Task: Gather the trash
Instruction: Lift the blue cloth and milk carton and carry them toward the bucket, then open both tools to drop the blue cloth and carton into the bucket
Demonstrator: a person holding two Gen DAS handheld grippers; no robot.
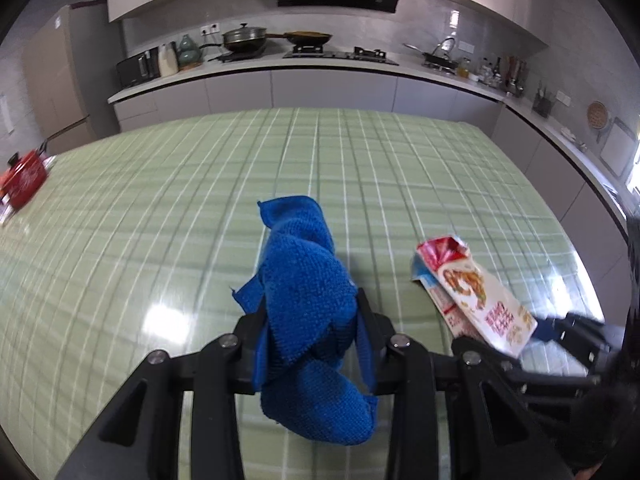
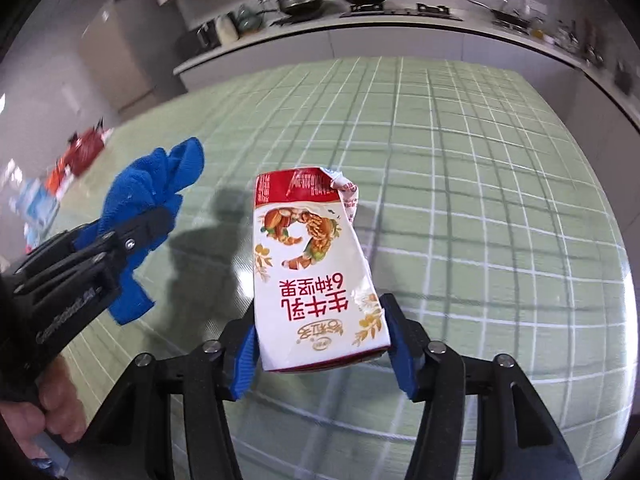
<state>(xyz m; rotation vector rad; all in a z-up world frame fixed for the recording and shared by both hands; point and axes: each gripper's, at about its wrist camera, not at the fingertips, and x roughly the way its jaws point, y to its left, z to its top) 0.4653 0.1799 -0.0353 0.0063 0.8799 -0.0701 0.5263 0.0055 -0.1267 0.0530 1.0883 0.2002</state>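
Observation:
My left gripper is shut on a crumpled blue cloth and holds it above the green checked tablecloth. My right gripper is shut on a crushed white and red milk carton, held off the table with its torn red top pointing away. The carton also shows at the right of the left wrist view, with the right gripper behind it. The left gripper with the cloth shows at the left of the right wrist view.
A red pot sits at the table's far left edge, with blurred red and blue items near it. A kitchen counter with pans, a stove and bottles runs behind the table and along the right wall.

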